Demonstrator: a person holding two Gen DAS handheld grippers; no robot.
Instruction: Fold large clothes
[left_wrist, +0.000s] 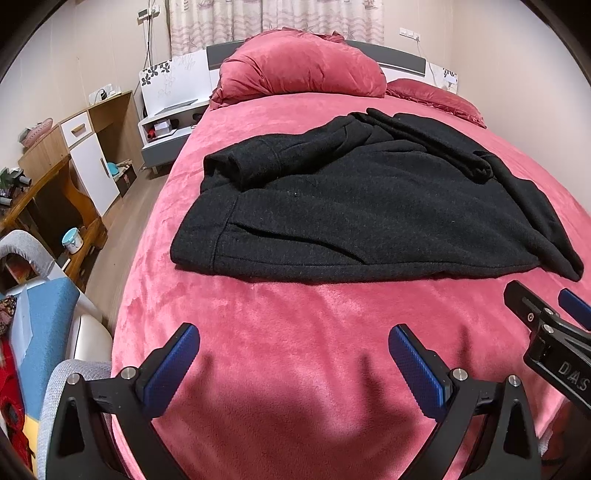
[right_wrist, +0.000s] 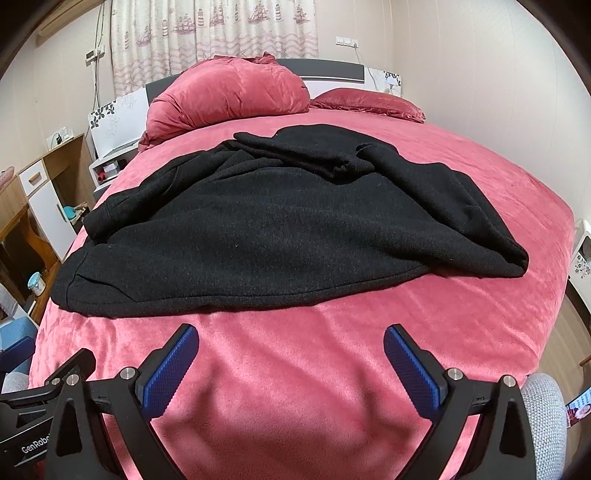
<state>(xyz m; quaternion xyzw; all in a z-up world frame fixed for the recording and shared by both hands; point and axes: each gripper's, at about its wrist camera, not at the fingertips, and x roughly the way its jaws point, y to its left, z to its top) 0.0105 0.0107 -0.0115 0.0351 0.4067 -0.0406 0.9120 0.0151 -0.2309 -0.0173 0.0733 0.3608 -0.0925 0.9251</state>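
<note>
A large black knitted garment (left_wrist: 362, 206) lies spread and partly folded across the middle of the pink bed (left_wrist: 295, 350), its sleeves bunched toward the far side. The right wrist view shows the same black garment (right_wrist: 280, 225) with its hem nearest me. My left gripper (left_wrist: 295, 343) hovers open over bare bedspread, short of the hem, holding nothing. My right gripper (right_wrist: 290, 343) is open too, above the pink bed (right_wrist: 332, 350) just in front of the hem. The right gripper's black body (left_wrist: 554, 332) shows at the right edge of the left wrist view.
Pink pillows (left_wrist: 303, 70) are piled at the headboard. A white nightstand (left_wrist: 170, 129) and wooden cabinets (left_wrist: 85, 158) stand left of the bed. A grey and blue chair (left_wrist: 48, 332) sits near the bed's left foot corner. Another white nightstand (right_wrist: 581, 251) is on the right.
</note>
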